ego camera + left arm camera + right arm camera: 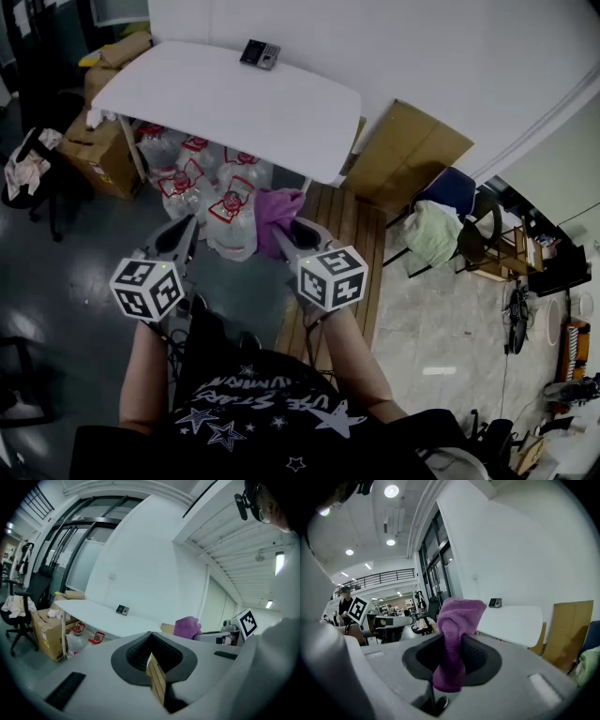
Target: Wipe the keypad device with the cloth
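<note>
Two tools: left tool (187, 228) clenched, empty; right tool (287, 234) grasping the cloth (277, 208).
Cloth, one: purple, fluffy, bunched.
Keypad (260, 53), one: dark, flat at white bench's (216, 108) far edge, well apart from both tools.

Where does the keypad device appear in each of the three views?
Head view: the keypad device is near the top, left of centre.
Left gripper view: the device is left of centre, at mid-height.
Right gripper view: the device is right of centre, just right of the purple cloth.
Shared landmark: the white table on which it lies.
</note>
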